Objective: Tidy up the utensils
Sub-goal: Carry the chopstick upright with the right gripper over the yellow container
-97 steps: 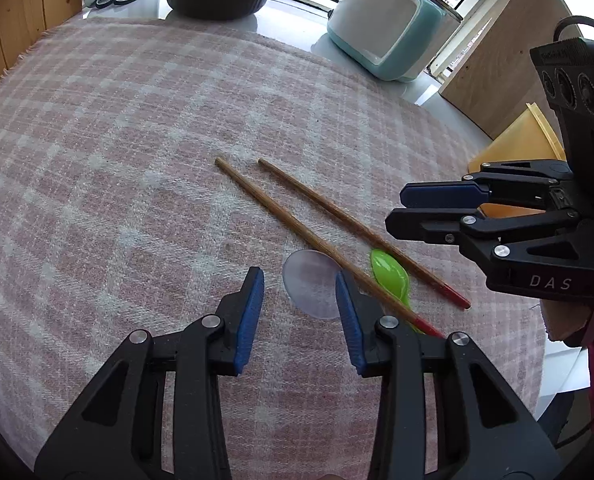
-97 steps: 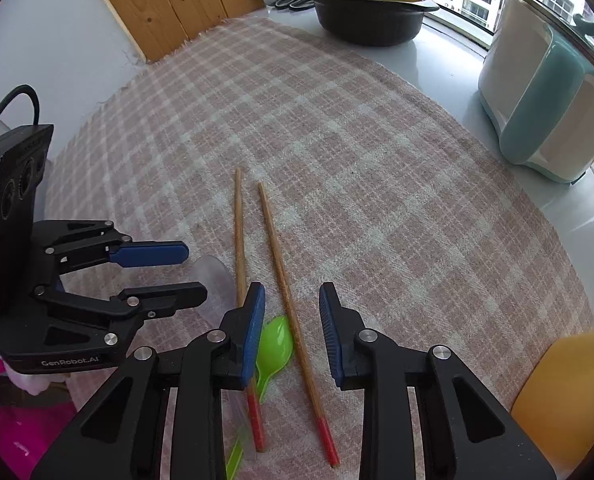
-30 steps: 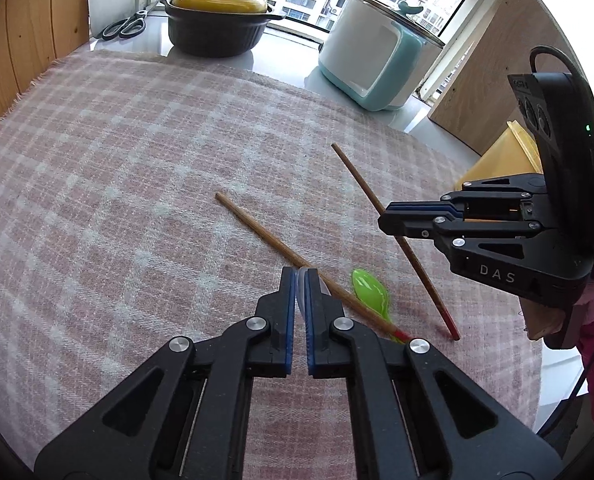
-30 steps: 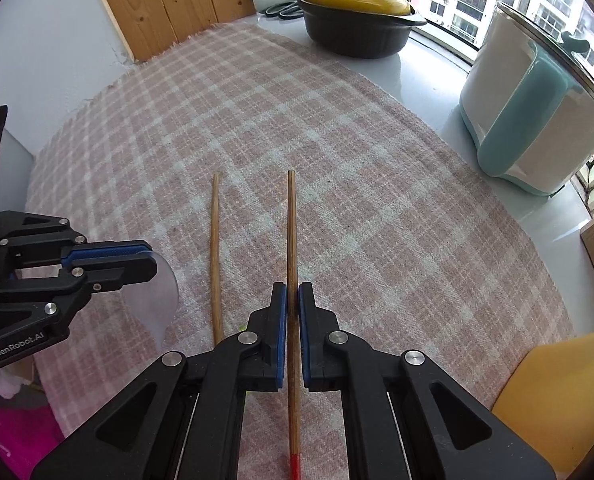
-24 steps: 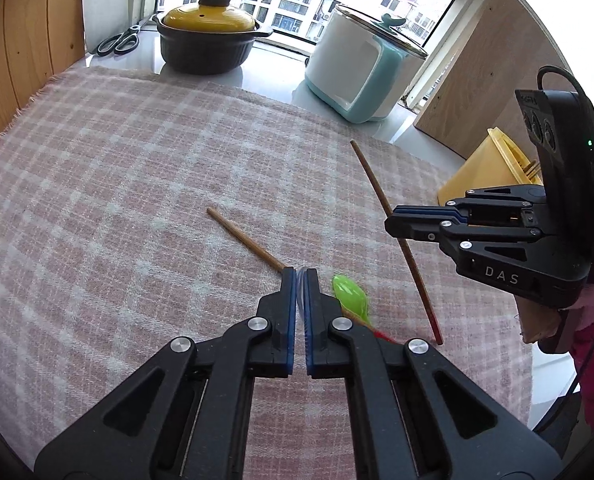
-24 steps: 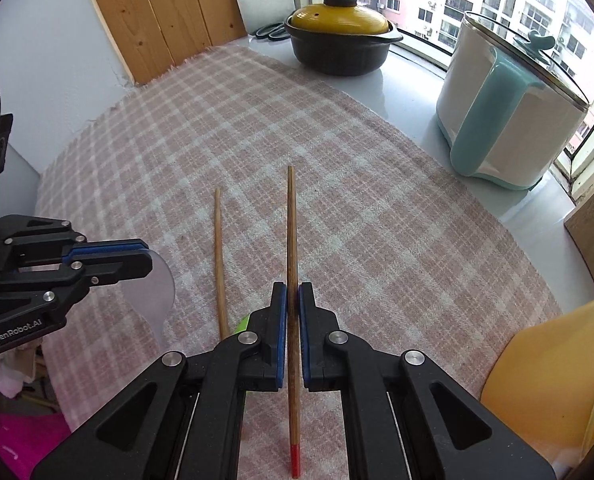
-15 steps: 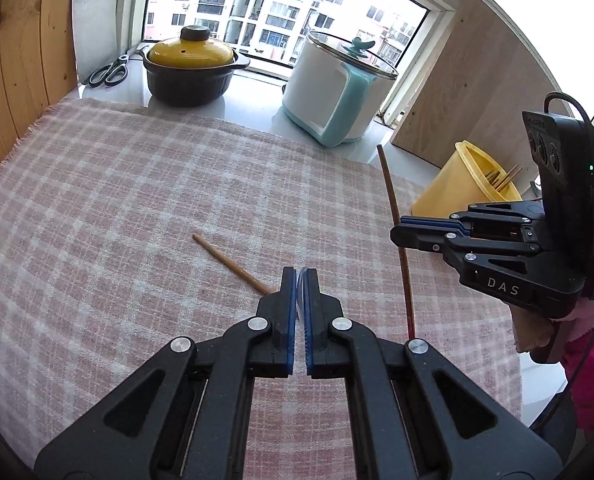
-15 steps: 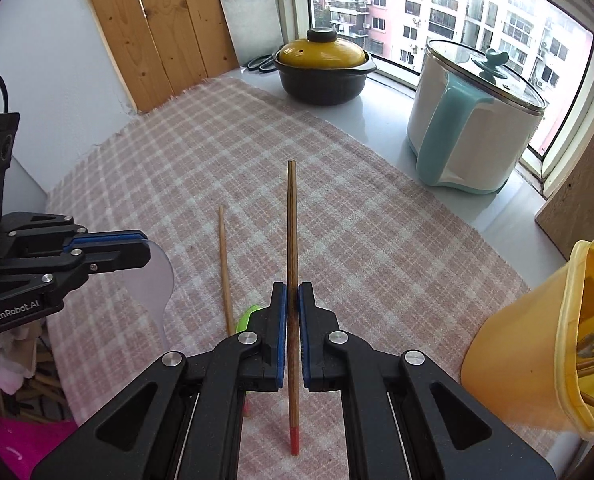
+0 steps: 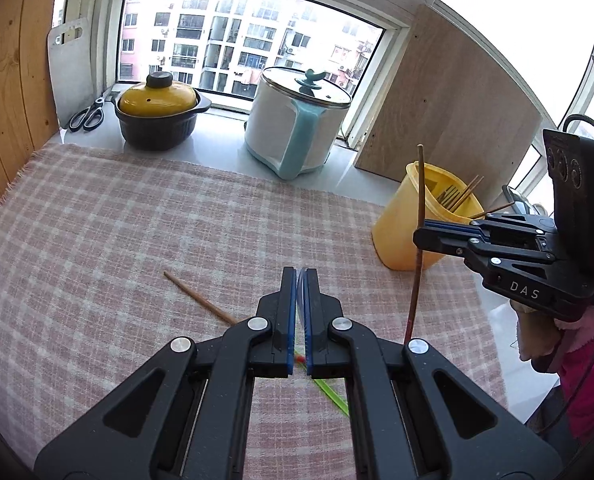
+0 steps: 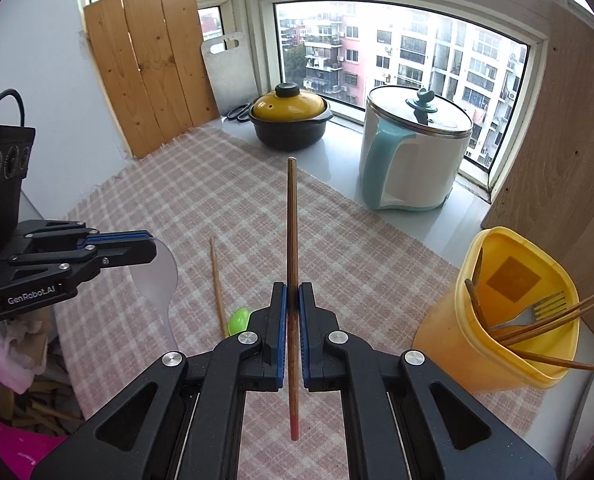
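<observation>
Right gripper [image 10: 292,312] is clamped on a chopstick [image 10: 292,232], lifted clear for dropping into the yellow holder [image 10: 449,336]. Left gripper [image 10: 145,250], farther from the holder, pinches a clear spoon [image 10: 159,280]. Inside the holder: a fork [image 10: 547,307] and chopsticks.

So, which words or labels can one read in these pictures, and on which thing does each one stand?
"DAS": on the side of the right tool, seen from the left wrist.
"GenRobot.AI": on the side of the left tool, seen from the right wrist.
The yellow tub bears a plain brown square with no text.
No other text is readable.
</observation>
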`<state>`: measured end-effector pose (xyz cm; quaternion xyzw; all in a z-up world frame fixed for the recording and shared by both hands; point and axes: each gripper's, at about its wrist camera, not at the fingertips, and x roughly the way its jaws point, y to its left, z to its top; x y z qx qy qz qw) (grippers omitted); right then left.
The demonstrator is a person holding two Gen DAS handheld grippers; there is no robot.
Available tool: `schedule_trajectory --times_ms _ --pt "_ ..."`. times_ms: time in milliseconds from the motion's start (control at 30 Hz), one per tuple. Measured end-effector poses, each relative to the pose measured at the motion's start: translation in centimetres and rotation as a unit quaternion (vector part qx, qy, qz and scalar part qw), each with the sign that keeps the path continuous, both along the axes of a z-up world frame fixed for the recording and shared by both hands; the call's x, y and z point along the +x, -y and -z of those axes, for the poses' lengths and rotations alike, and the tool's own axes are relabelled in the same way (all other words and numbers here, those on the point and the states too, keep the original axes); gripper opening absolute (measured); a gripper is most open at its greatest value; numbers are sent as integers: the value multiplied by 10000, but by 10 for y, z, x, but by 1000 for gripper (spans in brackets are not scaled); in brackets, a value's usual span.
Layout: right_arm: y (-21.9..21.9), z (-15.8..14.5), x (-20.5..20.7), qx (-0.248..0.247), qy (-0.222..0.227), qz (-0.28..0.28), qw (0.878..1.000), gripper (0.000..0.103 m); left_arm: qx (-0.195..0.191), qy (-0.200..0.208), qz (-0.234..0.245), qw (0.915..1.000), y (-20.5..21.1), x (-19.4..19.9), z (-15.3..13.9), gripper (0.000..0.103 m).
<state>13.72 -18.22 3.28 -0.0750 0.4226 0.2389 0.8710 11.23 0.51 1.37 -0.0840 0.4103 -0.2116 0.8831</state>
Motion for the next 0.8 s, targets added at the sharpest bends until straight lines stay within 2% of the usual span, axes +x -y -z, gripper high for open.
schedule_trajectory --times_ms 300,800 --pt "46 -28 -14 253 250 452 9983 4 -71 264 218 9994 26 7 -22 1" --pt "122 -70 -24 481 667 1258 9886 4 -276 754 443 9958 73 45 -66 1"
